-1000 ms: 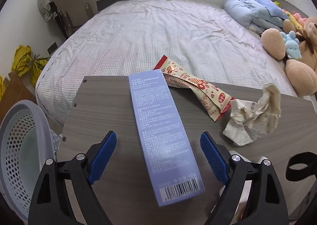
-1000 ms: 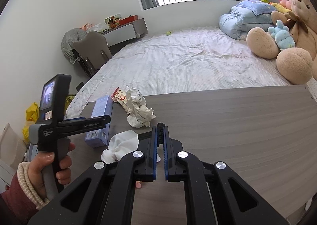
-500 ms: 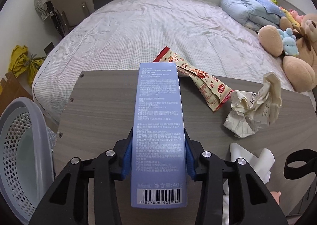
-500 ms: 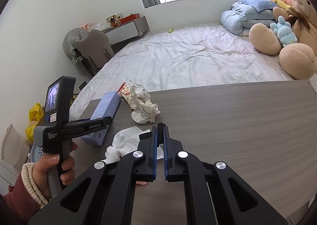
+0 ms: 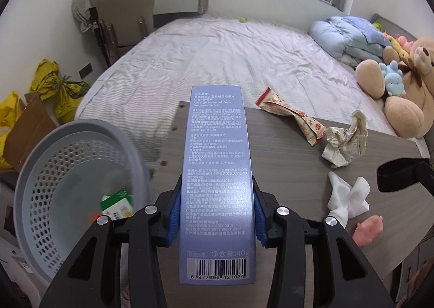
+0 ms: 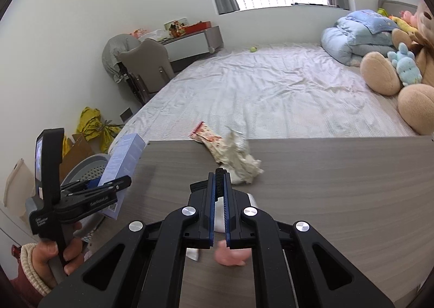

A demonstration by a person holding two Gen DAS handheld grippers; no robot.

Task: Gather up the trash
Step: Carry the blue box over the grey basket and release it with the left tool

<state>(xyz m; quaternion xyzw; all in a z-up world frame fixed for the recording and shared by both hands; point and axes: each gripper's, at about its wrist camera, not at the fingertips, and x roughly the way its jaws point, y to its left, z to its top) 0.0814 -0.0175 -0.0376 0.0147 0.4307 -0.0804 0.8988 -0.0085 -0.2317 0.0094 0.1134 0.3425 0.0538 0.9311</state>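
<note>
Bedroom with a wide bed behind a grey wood table; plush toys sit at the bed's far right. I am the one carrying two grippers over that table.

My left gripper is clamped on a long blue box, its blue pads pressing both long sides about two thirds of the way down. The right wrist view shows the box lifted clear of the table, at its left edge. Its long axis runs straight along my fingers: the barcode end is nearest the camera and the other end points away toward the bed, tilted upward. My right gripper has its jaws closed together with nothing between them, held above a white tissue.

A perforated grey bin stands just left of the table, lower down, with a green carton already inside.

I judge this to be the carry step: box gripped, not yet dropped. The next move calls for swinging left until the box hangs over the bin's mouth, then spreading the jaws.

Left on the table: a snack wrapper, a crumpled paper, the tissue, and a small pink thing.
</note>
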